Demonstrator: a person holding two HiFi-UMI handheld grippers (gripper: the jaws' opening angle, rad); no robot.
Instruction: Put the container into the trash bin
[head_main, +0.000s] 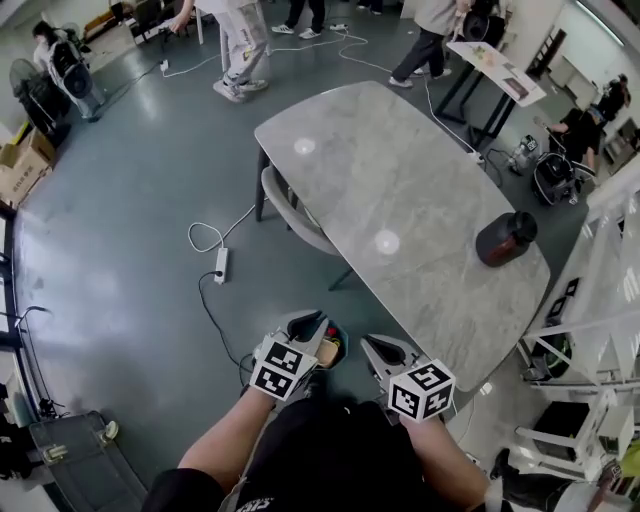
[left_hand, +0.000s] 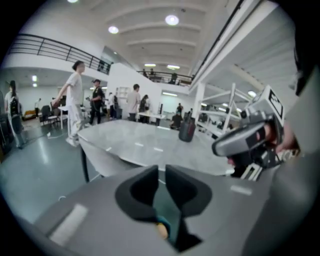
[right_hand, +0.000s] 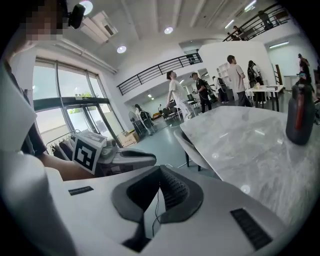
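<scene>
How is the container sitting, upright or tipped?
Upright: the dark container stands on its base on the marble table, seen so in both gripper views.

The chair is partly hidden under the table. In the head view the people at the top are cut off, so only legs are seen. A gray box is cut off by the bottom edge. In the left gripper view the container is too small to be told well, and the right gripper is blurred.
</scene>
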